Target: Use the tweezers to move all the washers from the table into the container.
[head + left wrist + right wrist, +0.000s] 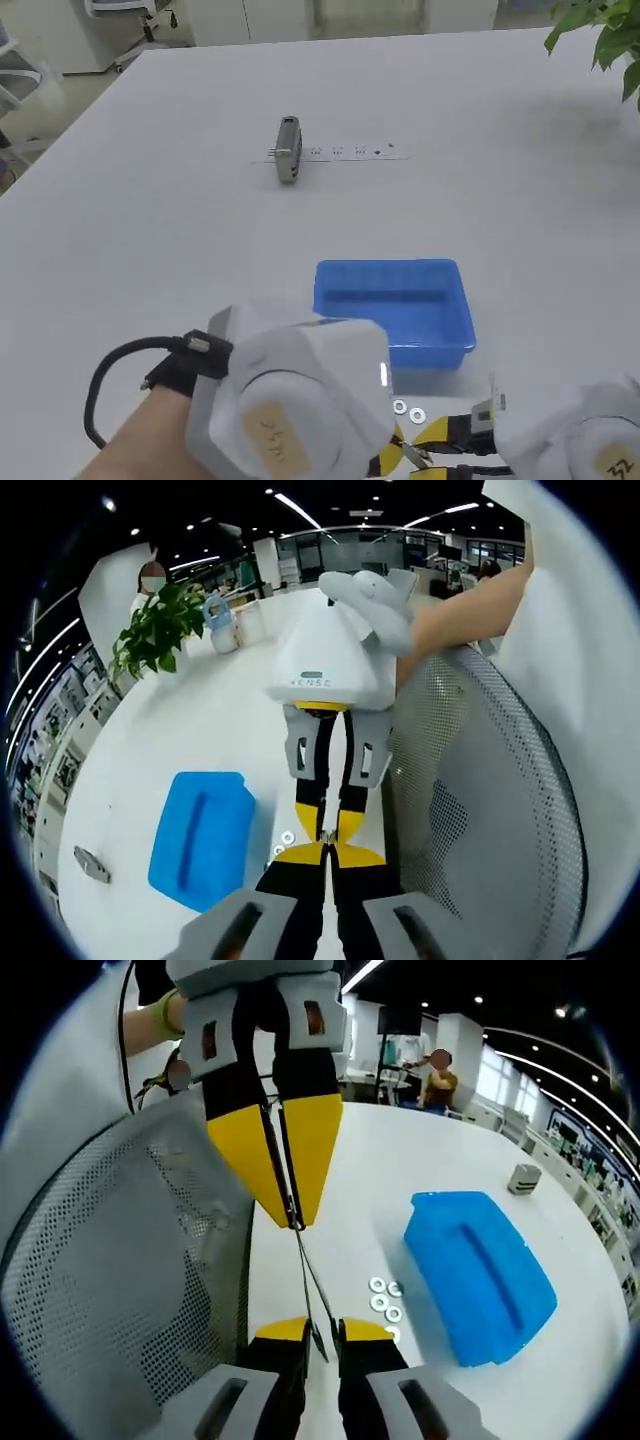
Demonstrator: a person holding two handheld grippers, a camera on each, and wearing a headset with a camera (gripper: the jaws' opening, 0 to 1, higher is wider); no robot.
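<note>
Visibly, four or five washers [379, 1303], one container [480, 1275], tweezers [300, 1250].

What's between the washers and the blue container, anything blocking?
Nothing visible. The washers lie on bare table right beside the blue container, with an open gap between them. The tweezers sit off to one side of that gap.

Some washers [400, 407] hidden behind left gripper [392, 455] in head view, plant [600, 40] cropped by corner
</note>
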